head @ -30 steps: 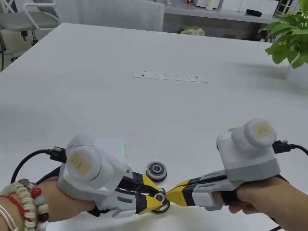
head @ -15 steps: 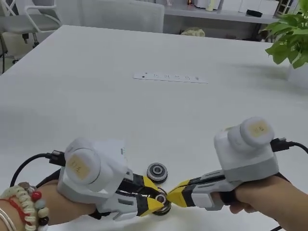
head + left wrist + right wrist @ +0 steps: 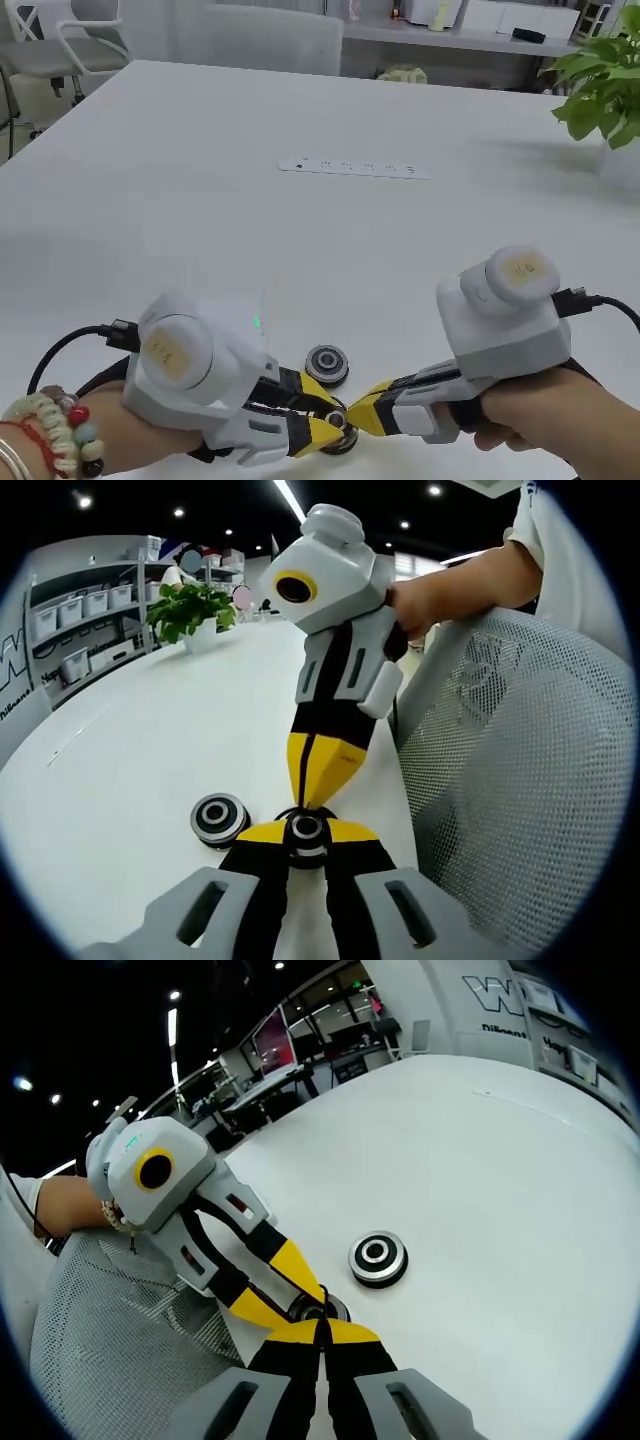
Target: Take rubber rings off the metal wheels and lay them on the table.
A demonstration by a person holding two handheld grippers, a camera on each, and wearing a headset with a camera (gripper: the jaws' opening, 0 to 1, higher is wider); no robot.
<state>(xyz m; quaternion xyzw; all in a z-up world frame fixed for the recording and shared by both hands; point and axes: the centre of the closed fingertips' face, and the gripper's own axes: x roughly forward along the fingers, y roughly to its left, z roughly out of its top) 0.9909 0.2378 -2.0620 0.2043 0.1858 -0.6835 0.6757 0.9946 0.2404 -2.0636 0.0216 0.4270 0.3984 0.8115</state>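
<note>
**Q:** What is in your left hand?

**A:** My left hand-held gripper (image 3: 330,424) is clamped on a small round metal wheel with a black rubber ring (image 3: 306,833). A yellow tip sits on either side of the wheel, low over the near edge of the broad white surface (image 3: 200,220). I cannot tell whether the wheel touches the surface. In the left gripper view its shiny hub faces the camera.

**Q:** And your right?

**A:** My right hand-held gripper (image 3: 356,414) comes in from the opposite side with its jaws pressed together. Its yellow tips meet the rim of that same wheel. I cannot tell whether any rubber is pinched between them.

**Q:** Is there another wheel?

**A:** Yes. A second black-ringed metal wheel (image 3: 327,364) lies flat on the surface just beyond the two tips. It touches neither gripper, and its dark ring is on it.

**Q:** What has changed over the last second?

**A:** Very little. The whole head view has slid downward slightly, which is my head moving. The two grippers remain tip to tip on the wheel, and the second wheel lies where it did beside them.

**Q:** What surrounds the work?

**A:** A flat white power strip (image 3: 350,167) lies well away across the middle of the surface. A green leafy plant (image 3: 605,90) stands at the far right. Beaded bracelets (image 3: 60,435) circle my left wrist. A grey mesh chair back (image 3: 520,780) shows in the left gripper view.
</note>
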